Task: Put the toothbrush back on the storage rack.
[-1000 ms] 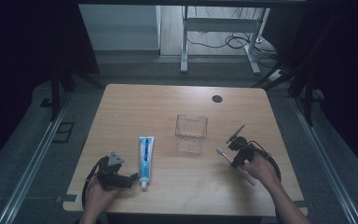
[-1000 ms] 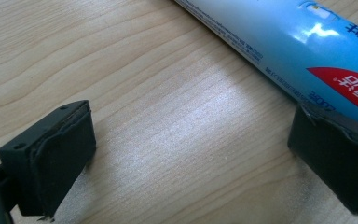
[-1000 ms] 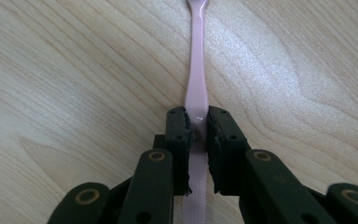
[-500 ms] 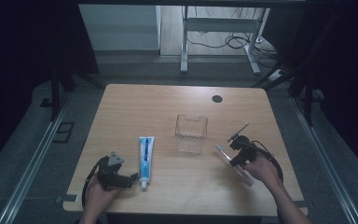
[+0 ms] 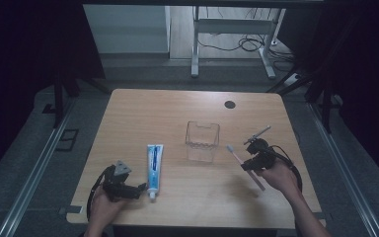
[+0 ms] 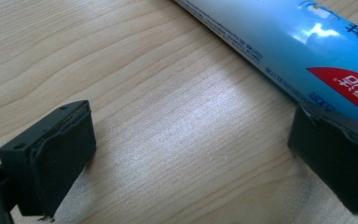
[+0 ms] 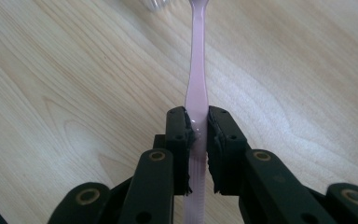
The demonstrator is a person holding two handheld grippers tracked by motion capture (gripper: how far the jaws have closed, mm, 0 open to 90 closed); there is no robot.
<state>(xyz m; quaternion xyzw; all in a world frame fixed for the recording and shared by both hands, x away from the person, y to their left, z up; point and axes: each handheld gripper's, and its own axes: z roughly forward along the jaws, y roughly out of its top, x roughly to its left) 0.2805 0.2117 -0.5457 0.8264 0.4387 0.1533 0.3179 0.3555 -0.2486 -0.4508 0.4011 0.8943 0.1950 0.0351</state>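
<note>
A blue-and-white toothpaste tube (image 5: 154, 164) lies on the wooden table (image 5: 177, 113), cap toward the front edge. My left gripper (image 5: 139, 189) rests low just left of the cap end and stands open. In the left gripper view the tube (image 6: 279, 42) crosses the upper right and one fingertip (image 6: 335, 168) sits against it. The right gripper (image 5: 249, 162) is shut on a pink toothbrush (image 5: 239, 158) right of a clear plastic cup (image 5: 202, 140). In the right gripper view the jaws (image 7: 199, 140) pinch the toothbrush handle (image 7: 198, 70), whose head points away toward the cup.
A small black disc (image 5: 230, 104) lies near the table's far edge. Past the table stand a white desk frame (image 5: 227, 29) and floor cables (image 5: 249, 44). Metal rails (image 5: 39, 163) run along both sides of the table.
The right gripper has shifted slightly with the toothbrush still in its jaws. The left gripper and the toothpaste tube have stayed put.
</note>
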